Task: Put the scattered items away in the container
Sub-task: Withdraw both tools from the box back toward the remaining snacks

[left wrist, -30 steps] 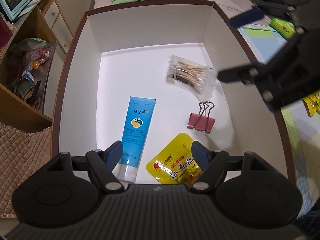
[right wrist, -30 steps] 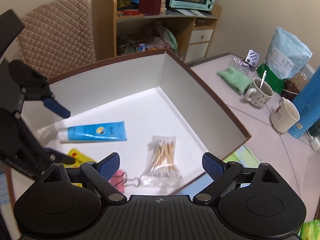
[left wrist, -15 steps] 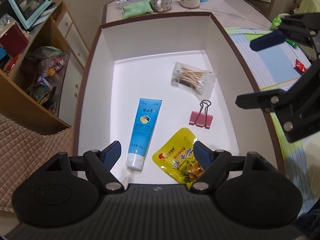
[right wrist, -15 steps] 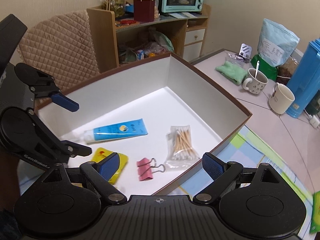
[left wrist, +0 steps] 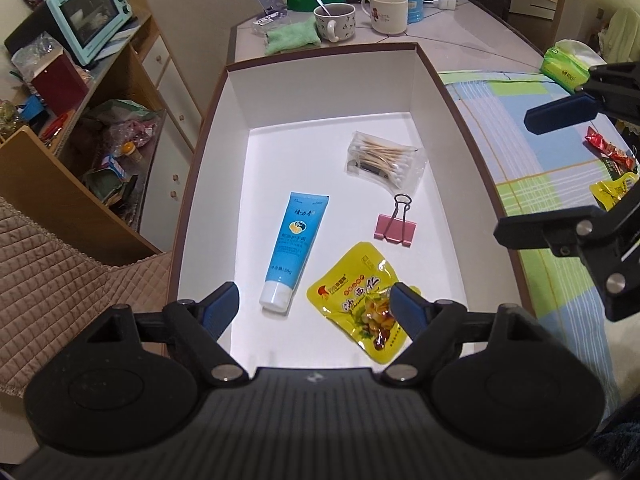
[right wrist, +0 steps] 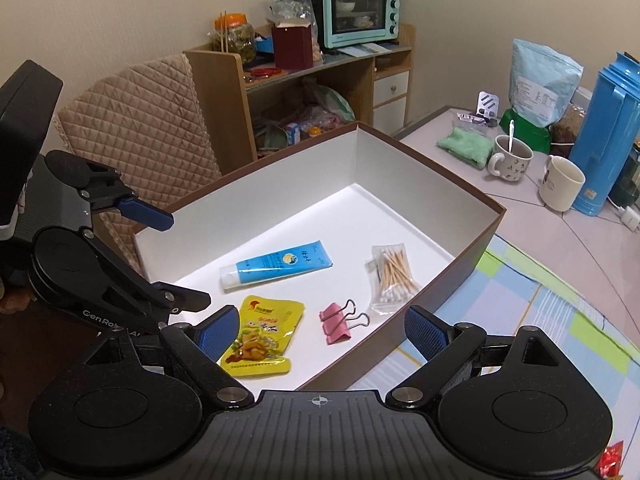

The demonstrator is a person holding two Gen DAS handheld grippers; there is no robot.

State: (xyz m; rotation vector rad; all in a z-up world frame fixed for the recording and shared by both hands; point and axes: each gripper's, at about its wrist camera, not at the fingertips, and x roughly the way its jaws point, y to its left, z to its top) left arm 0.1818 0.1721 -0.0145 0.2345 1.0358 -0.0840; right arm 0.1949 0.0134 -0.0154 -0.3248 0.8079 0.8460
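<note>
Cream walls (right wrist: 120, 20). Wooden shelf unit (right wrist: 304, 92) with a teal oven (right wrist: 360, 10) on top, quilted chair (right wrist: 136, 128) beside it. Pale table (left wrist: 460, 28), checked cloth (left wrist: 532, 160).

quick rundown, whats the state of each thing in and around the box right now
box: open, no lid on it
blue tube: lying flat in box, cap on
cotton swab bag: flat in box
pink binder clip: in box, handles folded flat
yellow snack pouch: flat in box
left tool: open, empty
right tool: open, empty
mug with spoon: upright, outside box
</note>
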